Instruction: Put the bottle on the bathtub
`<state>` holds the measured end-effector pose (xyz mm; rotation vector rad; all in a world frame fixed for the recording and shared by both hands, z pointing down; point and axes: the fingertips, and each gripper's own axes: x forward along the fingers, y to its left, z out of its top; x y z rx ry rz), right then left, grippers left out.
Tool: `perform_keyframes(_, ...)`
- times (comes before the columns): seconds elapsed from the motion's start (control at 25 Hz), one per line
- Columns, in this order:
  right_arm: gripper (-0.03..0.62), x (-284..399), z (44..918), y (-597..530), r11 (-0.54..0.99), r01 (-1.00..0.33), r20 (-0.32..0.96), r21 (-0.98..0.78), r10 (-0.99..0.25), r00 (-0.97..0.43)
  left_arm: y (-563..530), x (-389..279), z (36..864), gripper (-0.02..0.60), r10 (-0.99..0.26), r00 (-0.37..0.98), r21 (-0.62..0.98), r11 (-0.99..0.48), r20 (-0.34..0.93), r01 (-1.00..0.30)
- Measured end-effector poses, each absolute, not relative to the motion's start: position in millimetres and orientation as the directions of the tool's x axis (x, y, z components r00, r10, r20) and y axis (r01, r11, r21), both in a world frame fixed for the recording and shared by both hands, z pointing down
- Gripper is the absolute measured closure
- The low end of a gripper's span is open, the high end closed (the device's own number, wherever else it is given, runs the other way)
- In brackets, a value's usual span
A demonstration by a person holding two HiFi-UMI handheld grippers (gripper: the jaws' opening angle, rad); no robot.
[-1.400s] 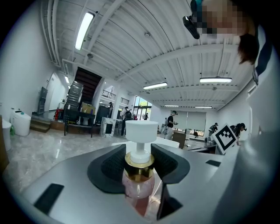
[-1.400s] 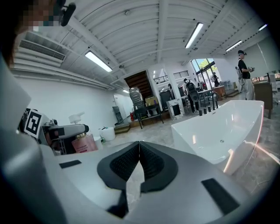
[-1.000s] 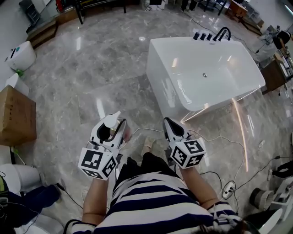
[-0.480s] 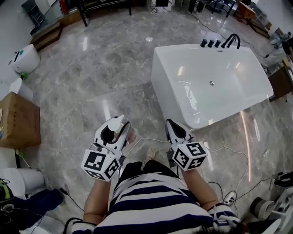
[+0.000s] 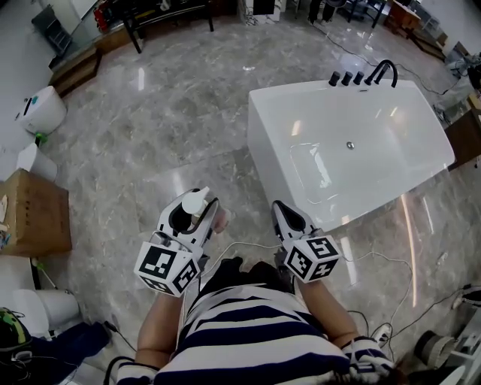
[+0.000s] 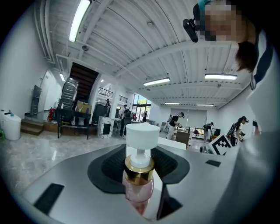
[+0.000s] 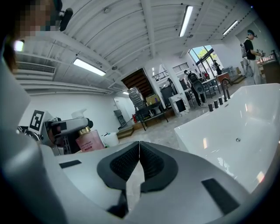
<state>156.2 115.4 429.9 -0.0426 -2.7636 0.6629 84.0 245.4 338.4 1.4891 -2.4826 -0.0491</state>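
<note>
A pink pump bottle [image 6: 139,183] with a gold collar and white cap stands upright between the jaws of my left gripper [image 5: 197,213], which is shut on it. The bottle [image 5: 216,219] also shows in the head view and the same bottle [image 7: 89,141] in the right gripper view, at its left. My right gripper [image 5: 279,210] is shut with nothing between its pads [image 7: 139,161]. The white bathtub [image 5: 263,143] stands ahead and to the right, with black taps [image 5: 361,75] on its far rim. Both grippers are held near my body, short of the tub's near corner.
A cardboard box [image 5: 34,214] lies at the left and a white container [image 5: 41,109] beyond it. Cables [image 5: 376,263] run over the marble floor by my feet. A power strip [image 5: 379,333] and a round device [image 5: 430,347] sit at bottom right. Dark shelving [image 5: 161,11] lines the far side.
The view has moved forward towards the bathtub, which sits a little lower and larger in view. Both grippers keep their hold and pose, with the bottle still in the left one.
</note>
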Motion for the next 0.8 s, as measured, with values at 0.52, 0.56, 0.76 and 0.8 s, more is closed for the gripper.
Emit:
perform_keyframes(0.52, 0.567, 125, 439, 87, 0.891, -0.048, 0.287, -0.452, 0.094, -0.953, 183, 50, 330, 0.399, -0.921, -0.350, 0.135, 0.374, 0.173, -0.917)
perform_keyframes(0.56, 0.568, 124, 441, 87, 0.890, -0.049, 0.293, -0.454, 0.096, -0.951, 180, 48, 331, 0.399, -0.923, -0.341, 0.135, 0.366, 0.176, -0.921)
perform_keyframes(0.76, 0.567, 111, 442, 85, 0.891, -0.053, 0.298, -0.450, 0.093, -0.950, 168, 34, 330, 0.400, -0.935, -0.309, 0.132, 0.333, 0.175, -0.934)
perform_keyframes(0.8, 0.567, 109, 442, 84, 0.891, -0.061, 0.299, -0.450, 0.086, -0.950, 165, 31, 331, 0.400, -0.938, -0.299, 0.136, 0.324, 0.175, -0.936)
